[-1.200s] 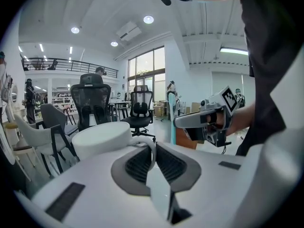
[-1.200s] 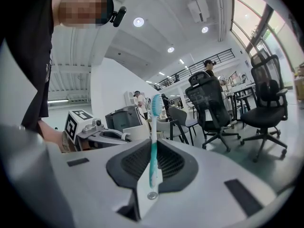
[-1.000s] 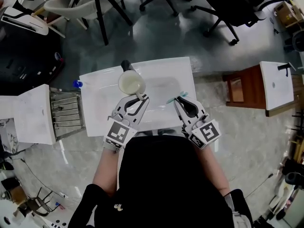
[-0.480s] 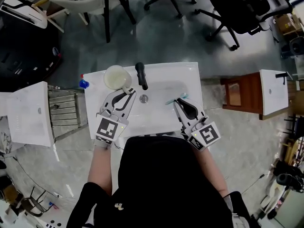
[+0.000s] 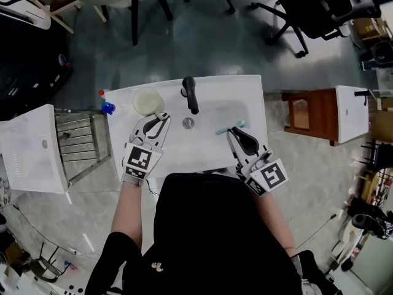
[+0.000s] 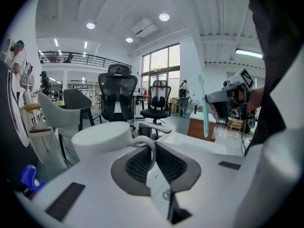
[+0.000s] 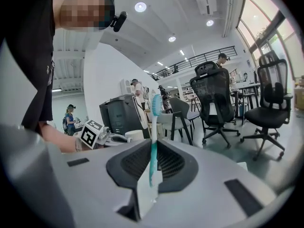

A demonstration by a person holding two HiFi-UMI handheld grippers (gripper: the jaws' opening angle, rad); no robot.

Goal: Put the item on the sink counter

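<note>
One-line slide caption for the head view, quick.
At the sink, the left gripper holds the white mug by its handle at the back-left corner; the right gripper holds a teal toothbrush.

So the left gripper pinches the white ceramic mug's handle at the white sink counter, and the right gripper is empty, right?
Not quite. The right gripper is not empty: the right gripper view shows its jaws shut on a teal plastic toothbrush. The left gripper does pinch the handle of the white ceramic mug at the white sink counter.
</note>
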